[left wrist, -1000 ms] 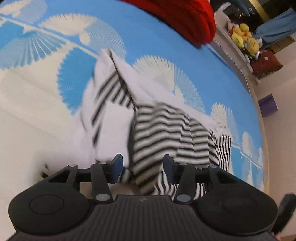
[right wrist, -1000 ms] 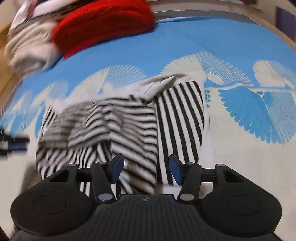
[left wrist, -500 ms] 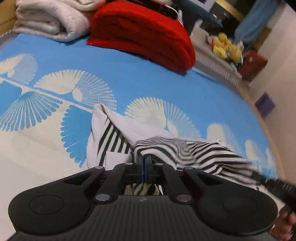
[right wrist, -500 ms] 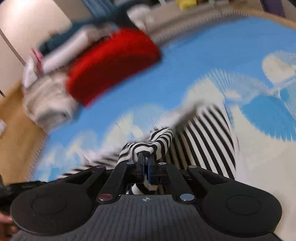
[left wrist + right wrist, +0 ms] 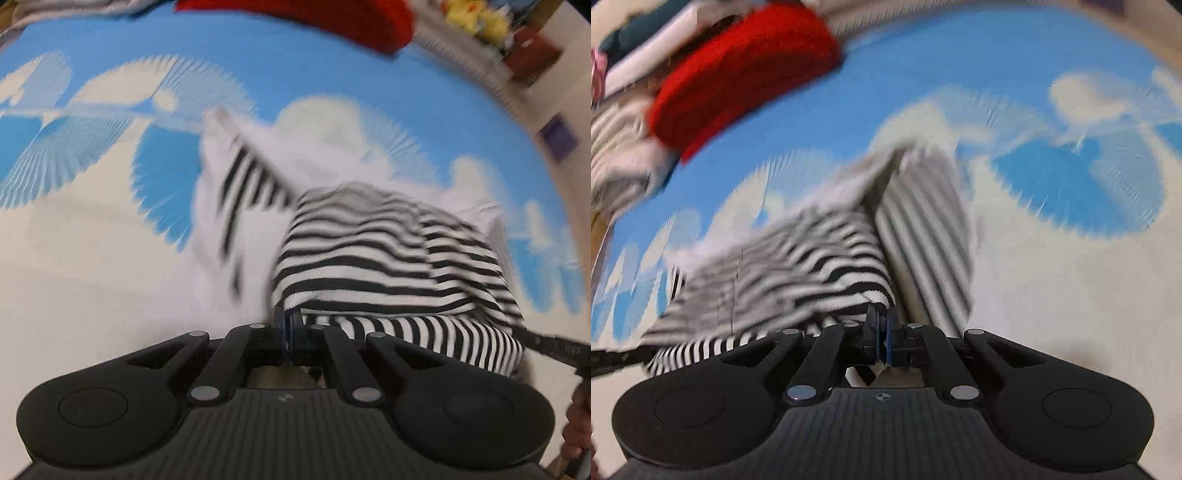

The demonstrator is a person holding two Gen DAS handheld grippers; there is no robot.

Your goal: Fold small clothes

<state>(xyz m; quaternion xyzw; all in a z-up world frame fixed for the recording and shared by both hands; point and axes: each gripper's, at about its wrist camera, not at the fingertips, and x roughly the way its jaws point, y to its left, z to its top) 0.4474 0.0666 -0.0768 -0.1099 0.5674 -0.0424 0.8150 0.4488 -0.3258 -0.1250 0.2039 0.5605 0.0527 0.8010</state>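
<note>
Two black two-finger grippers pinched opposite corners of one small black-and-white striped knit garment (image 5: 388,266) lying rumpled on a blue bedspread with white fan shapes (image 5: 295,70). Left gripper (image 5: 287,325) and right gripper (image 5: 882,328) each had jaws pressed together on the fabric's near edge. Beyond lay a folded red blanket (image 5: 738,70).

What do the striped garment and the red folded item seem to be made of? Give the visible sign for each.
Striped garment: likely soft knit cotton, matte; it drapes and wrinkles limply. Red folded item: probably thick fleece or knit, fuzzy and matte; blur leaves this open.
</note>
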